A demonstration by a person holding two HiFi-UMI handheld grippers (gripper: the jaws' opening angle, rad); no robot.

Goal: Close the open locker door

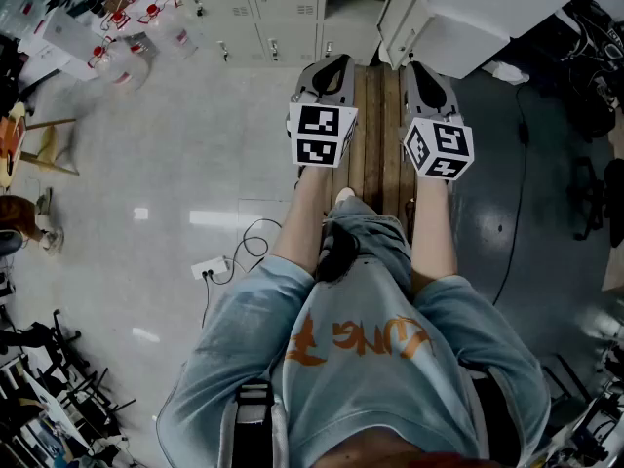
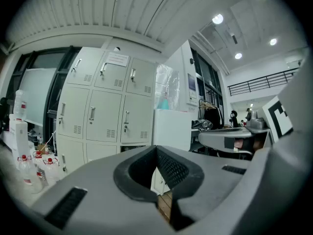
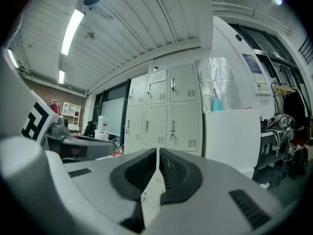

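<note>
Two in hand, left gripper point(image 1: 334, 64) and right gripper point(image 1: 423, 68), both clenched empty, facing one locker bank point(image 1: 263, 8); one open locker door point(image 1: 398, 18) swung out.

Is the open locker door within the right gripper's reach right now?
Probably not yet: the right gripper, jaws shut, hangs short of the locker door across the floor. Nothing blocks the way; a step forward should do.

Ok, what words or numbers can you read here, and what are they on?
Nothing reads clearly.
Orange print on the light blue shirt: upside down, too distorted.
White paper on the pale grey metal lockers: too small.
Blue sign on the tall white unit: blurred.
Black-and-white marker cubes: patterns only, no letters.
</note>
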